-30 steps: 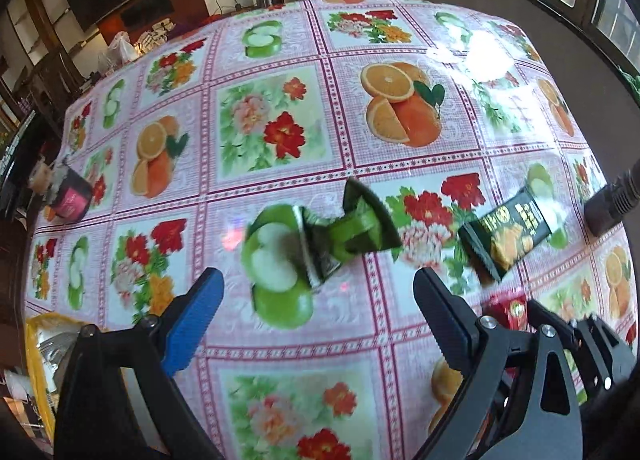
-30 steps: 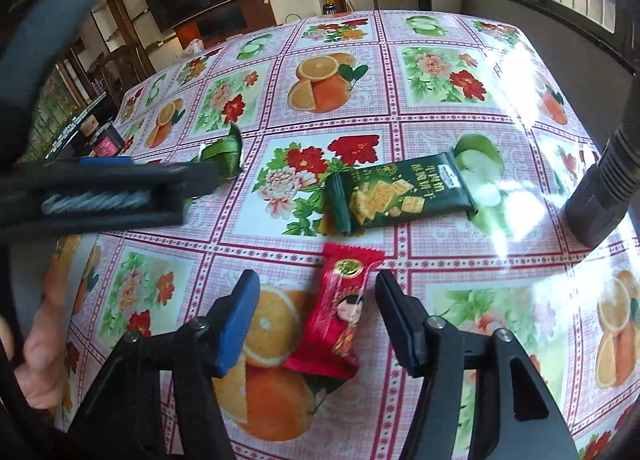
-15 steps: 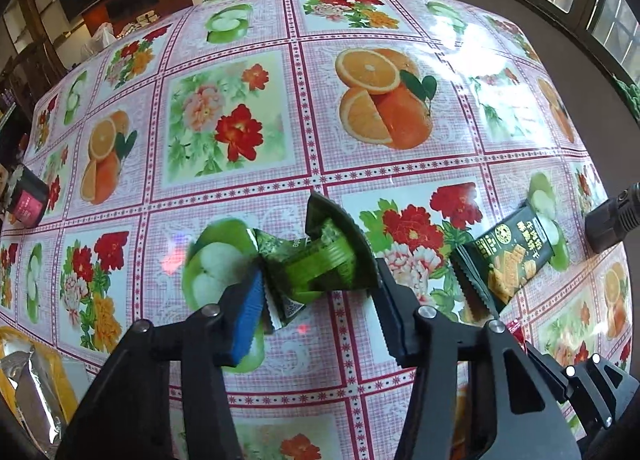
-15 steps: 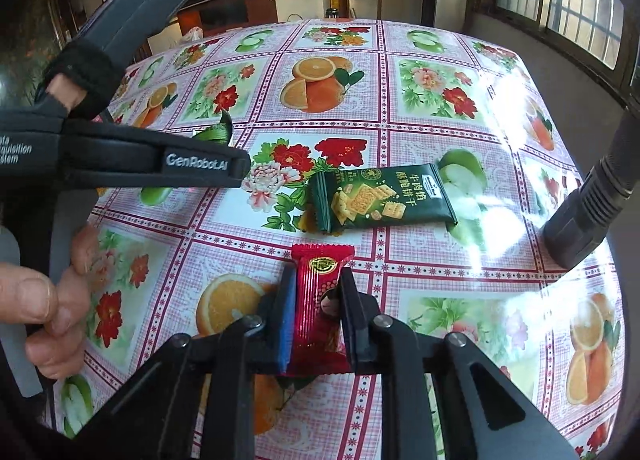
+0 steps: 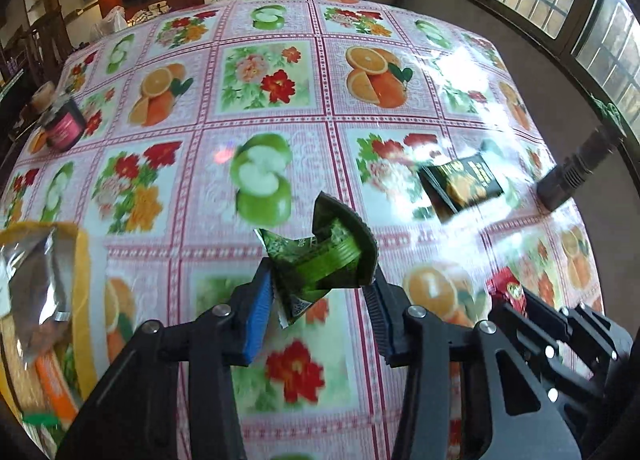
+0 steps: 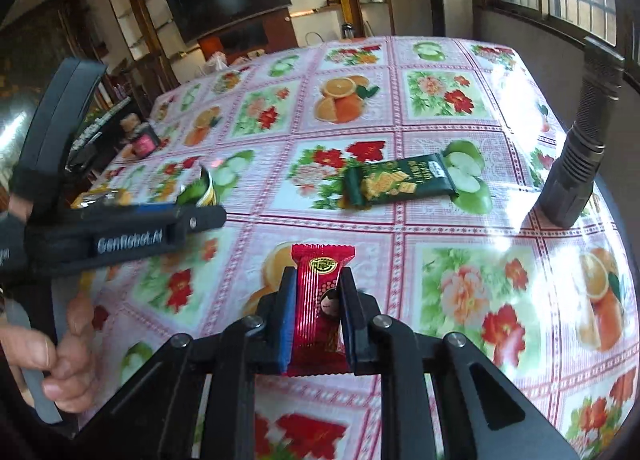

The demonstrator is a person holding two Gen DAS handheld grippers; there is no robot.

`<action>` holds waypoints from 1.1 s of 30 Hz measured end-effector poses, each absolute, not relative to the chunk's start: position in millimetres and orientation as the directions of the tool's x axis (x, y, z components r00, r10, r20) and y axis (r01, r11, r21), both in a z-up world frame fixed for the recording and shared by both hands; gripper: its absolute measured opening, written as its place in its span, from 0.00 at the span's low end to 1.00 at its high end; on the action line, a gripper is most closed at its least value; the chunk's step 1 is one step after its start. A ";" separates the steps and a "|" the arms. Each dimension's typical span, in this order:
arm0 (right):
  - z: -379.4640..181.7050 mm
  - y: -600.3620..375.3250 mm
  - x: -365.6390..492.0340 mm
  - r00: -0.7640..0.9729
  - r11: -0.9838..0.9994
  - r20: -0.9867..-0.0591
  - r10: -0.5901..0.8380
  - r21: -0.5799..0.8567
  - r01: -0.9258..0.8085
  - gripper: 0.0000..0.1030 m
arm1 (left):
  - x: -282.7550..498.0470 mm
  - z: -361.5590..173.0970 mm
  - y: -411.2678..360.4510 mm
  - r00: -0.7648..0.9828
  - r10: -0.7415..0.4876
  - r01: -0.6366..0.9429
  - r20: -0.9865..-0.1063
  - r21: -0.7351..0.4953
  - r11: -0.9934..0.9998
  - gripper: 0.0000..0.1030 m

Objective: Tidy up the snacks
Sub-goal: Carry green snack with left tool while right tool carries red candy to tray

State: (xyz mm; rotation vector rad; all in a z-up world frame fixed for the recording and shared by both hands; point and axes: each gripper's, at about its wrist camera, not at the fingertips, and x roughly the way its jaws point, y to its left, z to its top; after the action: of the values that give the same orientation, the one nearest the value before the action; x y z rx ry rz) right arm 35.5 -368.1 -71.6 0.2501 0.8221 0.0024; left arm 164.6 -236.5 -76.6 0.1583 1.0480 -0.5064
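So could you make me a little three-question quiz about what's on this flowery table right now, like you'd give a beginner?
1. True or false: the right gripper is shut on the red snack packet.
2. What does the left gripper hold? A) green snack packet B) pink jar C) torch
3. Fill in: the dark green cracker packet lies on the ____, held by nothing.

Key: 1 true. 2 A, the green snack packet. 3 tablecloth.

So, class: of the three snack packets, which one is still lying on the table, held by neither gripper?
The dark green cracker packet. The red packet sits in the right gripper, the bright green packet in the left gripper.
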 end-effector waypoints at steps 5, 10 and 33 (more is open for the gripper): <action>-62.3 -348.2 28.7 0.693 0.967 -0.703 0.164 0.253 0.028 0.18 | 131.8 -55.7 -208.0 0.456 -0.320 0.453 -0.830 -0.093 0.886 0.44; -56.1 -319.4 26.0 0.694 0.955 -0.678 0.244 0.294 -0.049 0.18 | 101.9 -42.6 -167.7 0.506 -0.291 0.413 -0.812 -0.069 0.908 0.44; -38.0 -199.3 47.3 0.627 0.896 -0.641 0.443 0.315 -0.312 0.18 | 68.4 -36.9 -19.8 0.595 -0.158 0.193 -0.788 -0.050 0.980 0.44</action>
State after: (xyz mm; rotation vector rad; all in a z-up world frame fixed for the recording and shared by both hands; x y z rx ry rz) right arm 47.3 -199.3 -38.0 0.1804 0.7816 0.4355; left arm 68.4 -19.8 -36.9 0.0421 0.9112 -0.2041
